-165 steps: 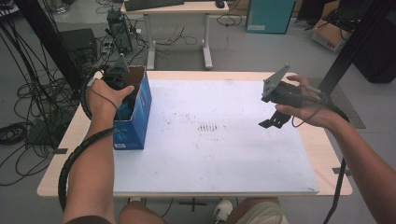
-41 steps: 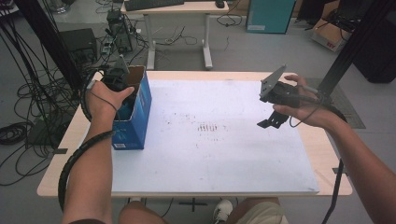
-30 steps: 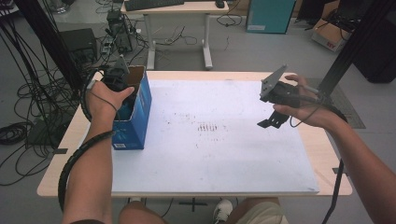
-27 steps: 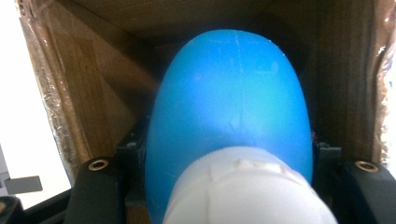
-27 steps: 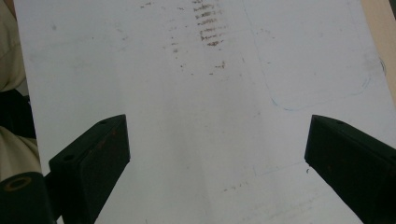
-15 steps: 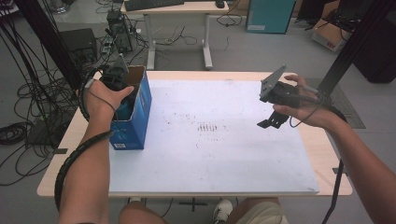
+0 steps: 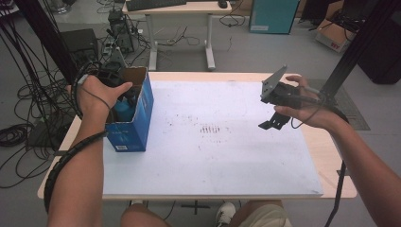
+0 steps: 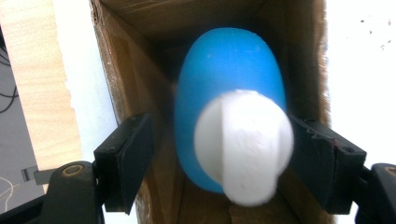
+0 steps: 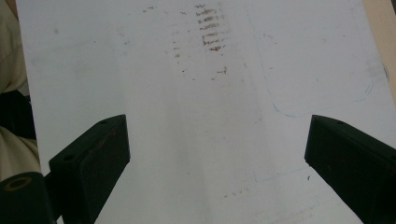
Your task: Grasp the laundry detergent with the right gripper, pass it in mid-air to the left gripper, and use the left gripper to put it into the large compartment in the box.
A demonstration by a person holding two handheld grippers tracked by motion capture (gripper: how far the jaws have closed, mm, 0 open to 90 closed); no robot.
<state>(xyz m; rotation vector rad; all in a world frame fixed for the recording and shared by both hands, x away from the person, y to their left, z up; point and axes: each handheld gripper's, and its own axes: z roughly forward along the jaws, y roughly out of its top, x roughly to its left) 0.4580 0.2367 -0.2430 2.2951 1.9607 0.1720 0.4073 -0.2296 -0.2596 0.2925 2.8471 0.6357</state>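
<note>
A blue bottle with a white cap stands inside an open blue cardboard box at the table's left. My left gripper points down into the box. Its jaws have just been opening and stand either side of the cap: the left pad is clearly apart from it, the right pad close beside it. In the high view the hand covers most of that gripper, and the bottle shows as a blue patch in the box. My right gripper hovers open over the white sheet, nothing between its jaws.
The white sheet covers most of the wooden table and carries dark smudges at its middle. Cables and equipment crowd the floor to the left. A desk stands beyond the table.
My left hand has risen a little over the box. The right hand and its gripper have stayed where they were.
</note>
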